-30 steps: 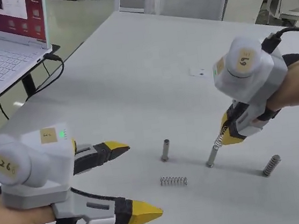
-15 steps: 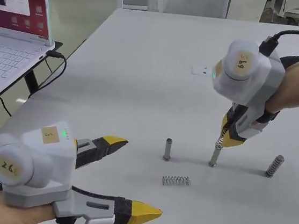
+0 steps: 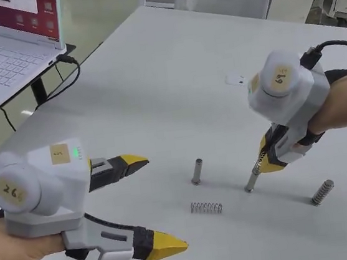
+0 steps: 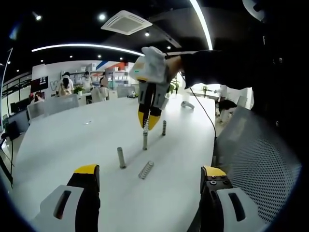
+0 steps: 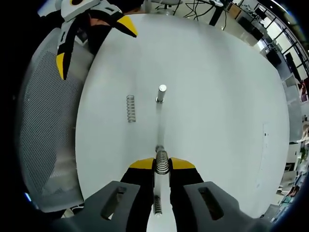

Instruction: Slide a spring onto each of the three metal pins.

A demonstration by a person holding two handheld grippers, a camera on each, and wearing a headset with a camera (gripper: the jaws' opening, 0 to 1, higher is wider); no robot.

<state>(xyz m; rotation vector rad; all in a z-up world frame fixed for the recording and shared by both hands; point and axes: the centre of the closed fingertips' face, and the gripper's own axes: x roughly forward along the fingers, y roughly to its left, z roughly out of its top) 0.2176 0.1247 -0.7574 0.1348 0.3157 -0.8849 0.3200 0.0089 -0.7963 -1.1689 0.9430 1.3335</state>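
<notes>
My right gripper (image 3: 267,162) is shut on a small spring (image 3: 258,158), held at the top of the middle metal pin (image 3: 252,179); the spring (image 5: 162,160) sits between the yellow tips (image 5: 162,165). A bare pin (image 3: 196,171) stands to its left, with a loose spring (image 3: 206,208) lying in front on the white table (image 3: 157,94). To the right, a third pin (image 3: 322,192) wears a spring. My left gripper (image 3: 160,203) is open at the near left, with nothing between its fingers; from its own view (image 4: 149,171) it faces the pins.
An open laptop (image 3: 2,55) stands on a separate stand at the far left with a black cable (image 3: 66,67) plugged in. A small white label (image 3: 235,79) lies further back on the table. The table's near edge runs just below my left gripper.
The head camera has shifted slightly. My right gripper stays at the middle pin with the spring in it; my left gripper keeps its place, open.
</notes>
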